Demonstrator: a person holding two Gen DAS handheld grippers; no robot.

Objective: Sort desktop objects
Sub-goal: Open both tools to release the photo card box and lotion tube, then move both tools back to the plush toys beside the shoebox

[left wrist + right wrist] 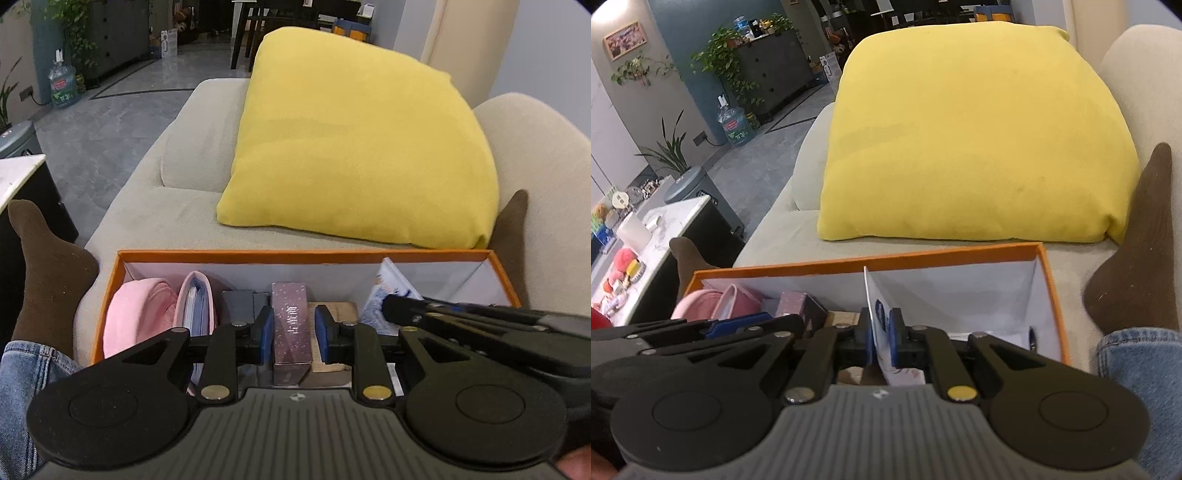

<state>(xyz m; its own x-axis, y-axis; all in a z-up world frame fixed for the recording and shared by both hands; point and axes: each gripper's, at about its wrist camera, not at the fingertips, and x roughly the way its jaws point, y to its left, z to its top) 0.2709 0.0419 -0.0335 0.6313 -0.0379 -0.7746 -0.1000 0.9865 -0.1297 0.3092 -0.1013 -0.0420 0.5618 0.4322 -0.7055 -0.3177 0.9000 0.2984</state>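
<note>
Orange-rimmed cardboard box [303,254] with pale inner walls sits on a beige fabric sofa [155,218], between the person's two feet in brown socks [48,266]. Inside it, from the left end: a soft pink pouch [136,314], a pink-edged folder of papers [195,299] standing on edge, a dark grey block [240,302], a tall mauve speckled carton with pale lettering [291,325] standing upright, and a brown flat piece [334,308] low behind it. Toward the right end a white card with blue printed pictures [877,314] stands on edge.

Beyond the box, a large yellow cushion [354,140] leans against the sofa back and fills the far side. A white marble-topped side table [665,221] with small toys and a white cup stands off to the left, and grey tiled floor with a water bottle [733,123] and potted plants lies further back. Blue denim trouser legs [1137,362] show at the frame edges.

The left gripper [293,332] points into the box, its blue pads set apart on either side of the mauve carton, close to it with narrow gaps showing. The right gripper [881,332] is nearly closed, its blue pads pinching the white card. Each gripper crosses the edge of the other's view.
</note>
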